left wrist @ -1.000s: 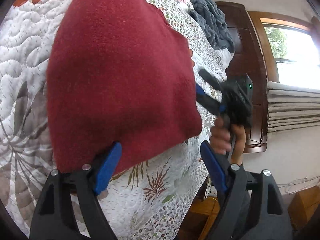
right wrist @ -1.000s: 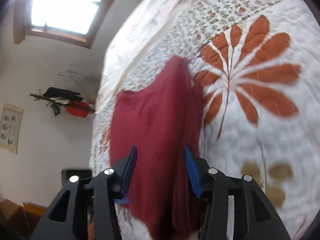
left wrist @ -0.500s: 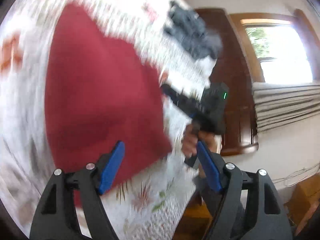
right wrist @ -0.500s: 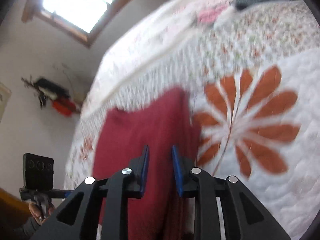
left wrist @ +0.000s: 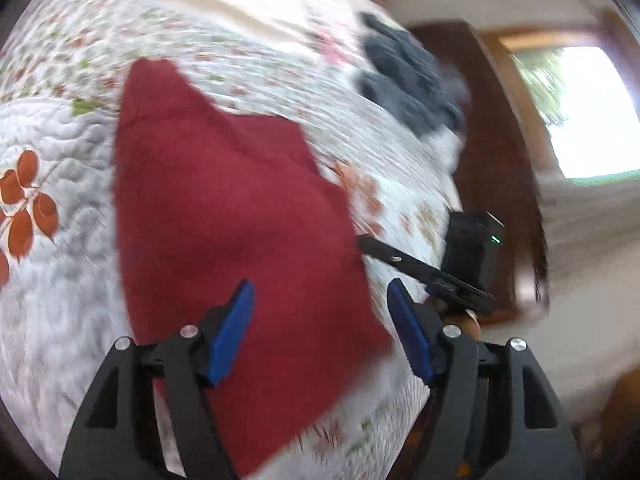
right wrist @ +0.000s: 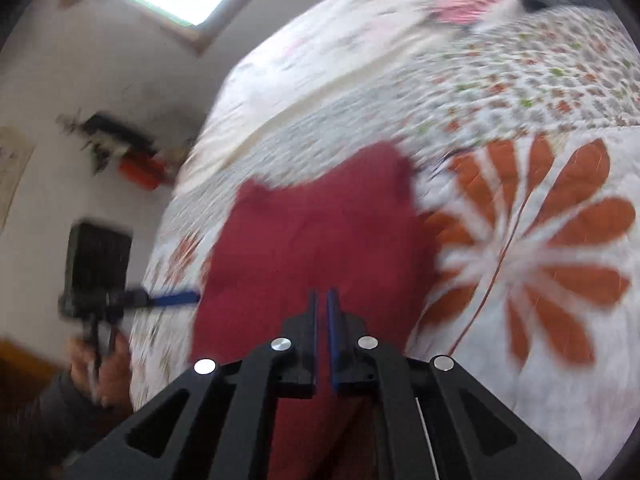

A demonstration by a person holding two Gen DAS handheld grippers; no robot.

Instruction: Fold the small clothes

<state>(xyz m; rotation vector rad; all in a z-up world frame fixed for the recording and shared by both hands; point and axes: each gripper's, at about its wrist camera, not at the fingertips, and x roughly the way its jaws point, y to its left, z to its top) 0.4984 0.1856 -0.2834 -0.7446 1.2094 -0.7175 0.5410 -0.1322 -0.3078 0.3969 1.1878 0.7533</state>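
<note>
A dark red garment (left wrist: pixel 232 216) lies flat on the flowered quilt (left wrist: pixel 60 280), one narrow corner pointing to the far side. My left gripper (left wrist: pixel 320 332) hovers open over its near right part, with nothing between the blue pads. My right gripper (right wrist: pixel 322 308) is above the near end of the red garment (right wrist: pixel 320 236), and its pads are shut to a thin slit with no cloth visibly bunched in them. In the left wrist view the right gripper (left wrist: pixel 362 242) has its tip at the garment's right edge. In the right wrist view the left gripper (right wrist: pixel 192 298) reaches the cloth's left edge. Both views are motion-blurred.
A dark grey-blue heap of clothes (left wrist: pixel 408 80) sits at the far side of the bed, with a pink item (right wrist: pixel 460 12) near it. Dark wooden furniture (left wrist: pixel 492 160) and a window (left wrist: pixel 580 112) stand beyond the bed edge. A hand (right wrist: pixel 100 372) holds the left gripper.
My right gripper went from open around the cloth to shut. Both grippers pulled back and up, so more of the bed shows. The left jaws narrowed a little.
</note>
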